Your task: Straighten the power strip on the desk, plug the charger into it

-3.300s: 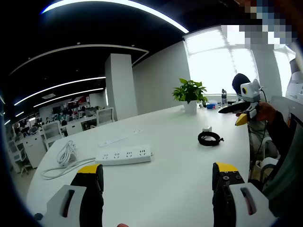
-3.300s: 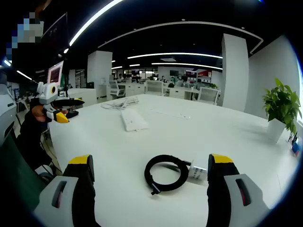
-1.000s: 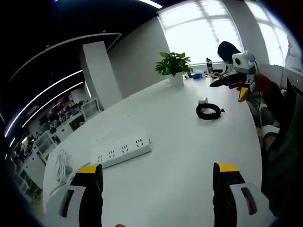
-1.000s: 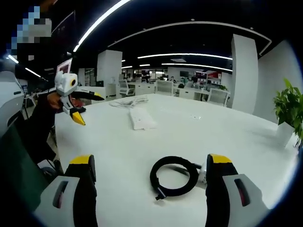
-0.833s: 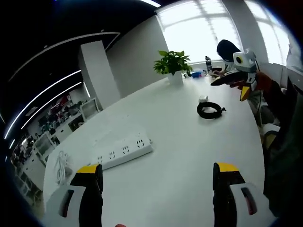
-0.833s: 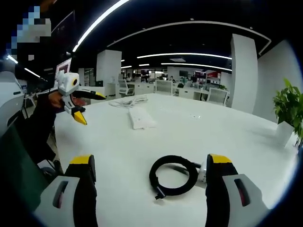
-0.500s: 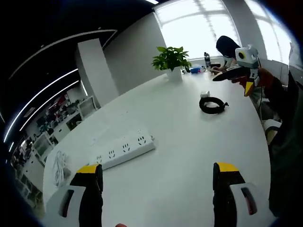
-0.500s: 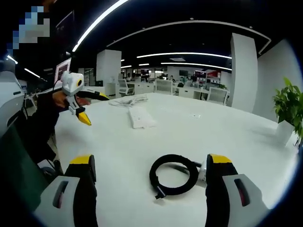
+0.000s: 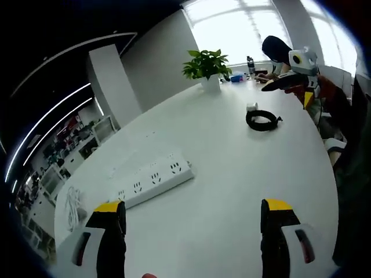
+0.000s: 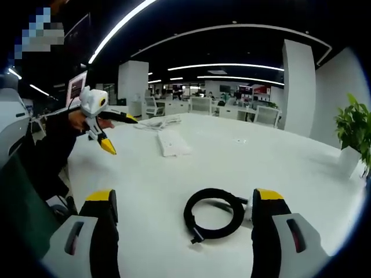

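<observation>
Open-plan office, big white counter [image 9: 232, 174] with ceiling light strips and window glare behind it. Left hand-held gripper [image 9: 191, 231] hangs over the counter with jaws spread wide, nothing between them; power strip [image 9: 152, 181] lies flat just ahead of its left jaw, angled, sockets up, not touched. White cord bundle [image 9: 72, 200] sits beyond the power strip toward the far counter edge. Charger [image 9: 251, 107] with its black coiled cable [image 9: 262, 120] lies well apart from the power strip, toward the window side, near the right hand-held gripper [image 9: 293, 87], which shows there held in a person's hand. In the right gripper view, right hand-held gripper [image 10: 185, 229] also has jaws wide apart and empty, coiled cable [image 10: 213, 221] lying on the counter [image 10: 278, 162] between and just ahead of them, charger [image 10: 247, 209] by the right jaw. Power strip [image 10: 173, 143] lies farther on past the cable, cord bundle [image 10: 153, 123] behind it; left hand-held gripper [image 10: 113, 133] hovers left of the power strip, apart from it. Potted plant [image 9: 204, 69] stands in its white pot near the window end, a bottle [image 9: 249, 61] and small items beside it. Plenty of bare counter between power strip and cable; rounded counter edge runs near the person's sleeve [image 10: 49, 150].
</observation>
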Action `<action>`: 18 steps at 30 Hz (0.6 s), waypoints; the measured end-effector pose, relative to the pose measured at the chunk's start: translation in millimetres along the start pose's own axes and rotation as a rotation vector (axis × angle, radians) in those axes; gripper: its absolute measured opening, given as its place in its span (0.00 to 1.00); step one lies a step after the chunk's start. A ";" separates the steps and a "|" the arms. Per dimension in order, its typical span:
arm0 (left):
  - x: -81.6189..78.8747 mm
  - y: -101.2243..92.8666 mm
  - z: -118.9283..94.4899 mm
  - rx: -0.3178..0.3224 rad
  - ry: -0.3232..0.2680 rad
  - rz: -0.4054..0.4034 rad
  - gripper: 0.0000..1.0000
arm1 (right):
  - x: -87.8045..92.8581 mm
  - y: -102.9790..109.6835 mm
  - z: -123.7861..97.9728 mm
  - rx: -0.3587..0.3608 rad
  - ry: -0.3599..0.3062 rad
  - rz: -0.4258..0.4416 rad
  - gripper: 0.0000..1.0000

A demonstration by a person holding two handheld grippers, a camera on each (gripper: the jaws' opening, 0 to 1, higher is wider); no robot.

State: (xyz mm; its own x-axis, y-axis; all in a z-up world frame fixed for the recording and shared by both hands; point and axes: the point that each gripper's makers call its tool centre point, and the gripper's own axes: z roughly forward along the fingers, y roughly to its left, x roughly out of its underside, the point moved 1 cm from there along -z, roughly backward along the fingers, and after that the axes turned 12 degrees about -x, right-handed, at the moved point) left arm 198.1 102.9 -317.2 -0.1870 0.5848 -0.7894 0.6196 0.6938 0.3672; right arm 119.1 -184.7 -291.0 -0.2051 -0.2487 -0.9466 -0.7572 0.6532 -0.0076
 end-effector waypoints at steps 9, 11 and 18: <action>0.8 6.2 8.2 0.011 0.017 0.020 0.99 | 1.9 -1.5 -1.7 0.007 -0.006 0.007 0.96; 0.0 8.1 11.7 0.013 0.014 0.025 0.99 | 2.5 -1.4 -1.3 0.005 -0.006 0.007 0.96; -1.4 11.4 21.9 0.027 0.010 0.040 0.99 | 3.5 -1.2 -0.8 0.004 -0.010 0.009 0.96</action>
State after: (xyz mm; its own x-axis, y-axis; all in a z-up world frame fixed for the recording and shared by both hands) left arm 222.1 100.8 -322.6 -0.1694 0.6157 -0.7696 0.6471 0.6584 0.3844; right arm 118.8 -186.9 -294.1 -0.2058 -0.2352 -0.9499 -0.7528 0.6582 0.0001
